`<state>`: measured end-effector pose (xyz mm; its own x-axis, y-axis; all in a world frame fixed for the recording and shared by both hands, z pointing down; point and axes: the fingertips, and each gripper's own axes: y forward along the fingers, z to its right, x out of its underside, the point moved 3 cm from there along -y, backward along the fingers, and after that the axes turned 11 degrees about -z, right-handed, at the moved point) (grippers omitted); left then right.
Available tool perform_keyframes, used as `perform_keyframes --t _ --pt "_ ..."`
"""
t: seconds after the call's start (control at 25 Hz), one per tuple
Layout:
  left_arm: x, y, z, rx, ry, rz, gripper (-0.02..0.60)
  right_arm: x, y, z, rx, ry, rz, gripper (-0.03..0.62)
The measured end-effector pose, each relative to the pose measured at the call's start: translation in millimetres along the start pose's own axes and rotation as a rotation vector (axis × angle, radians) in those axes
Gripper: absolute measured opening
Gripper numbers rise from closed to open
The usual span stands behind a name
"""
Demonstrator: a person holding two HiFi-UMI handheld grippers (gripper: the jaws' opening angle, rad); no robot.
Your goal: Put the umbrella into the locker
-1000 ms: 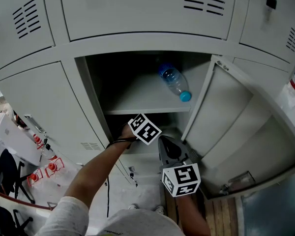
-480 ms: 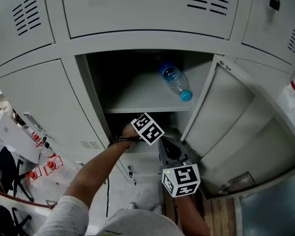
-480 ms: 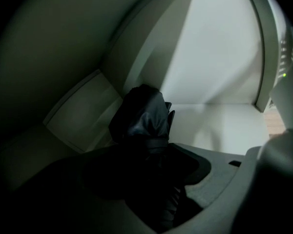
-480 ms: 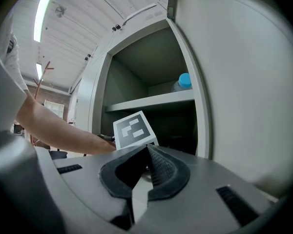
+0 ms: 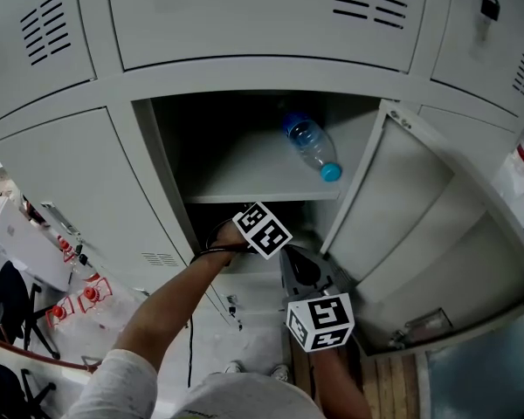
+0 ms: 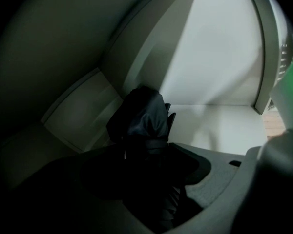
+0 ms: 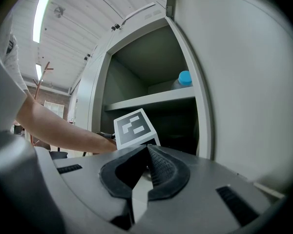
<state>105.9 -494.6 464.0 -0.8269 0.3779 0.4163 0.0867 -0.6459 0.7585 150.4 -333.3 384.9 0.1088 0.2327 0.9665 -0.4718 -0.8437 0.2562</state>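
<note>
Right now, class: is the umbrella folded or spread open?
Folded. The umbrella is a narrow dark bundle, its fabric gathered, held in the left gripper inside the locker.

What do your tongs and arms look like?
The left tongs and right tongs are grey with black pads. Each carries a white cube with black square marks. The left arm has a white short sleeve.

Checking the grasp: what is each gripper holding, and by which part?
Left gripper grips the black folded fabric umbrella around its bundled middle; right gripper, jaws together, holds nothing.
</note>
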Motion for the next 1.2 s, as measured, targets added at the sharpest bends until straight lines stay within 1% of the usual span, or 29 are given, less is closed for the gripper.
perform_keyframes --t 0.24,0.84,1.04,1.2 --pt "-0.1 0.0 0.1 0.006 -0.006 0.0 0.272 0.5 1.9 1.3 0.002 0.004 -0.002 0.003" --pt "-0.2 -2.6 1.3 -0.025 0.007 0.012 0.281 -1.0 -2.0 4.9 0.021 0.008 0.003 0.003" --pt "-0.5 -7.7 2.3 -0.008 -0.007 0.034 0.285 -5.3 -6.1 9.6 0.03 0.014 0.016 0.003" --pt "-2.2 -17.3 3.1 0.0 -0.024 0.069 0.285 -6.0 -5.9 10.5 0.031 0.022 0.022 0.003"
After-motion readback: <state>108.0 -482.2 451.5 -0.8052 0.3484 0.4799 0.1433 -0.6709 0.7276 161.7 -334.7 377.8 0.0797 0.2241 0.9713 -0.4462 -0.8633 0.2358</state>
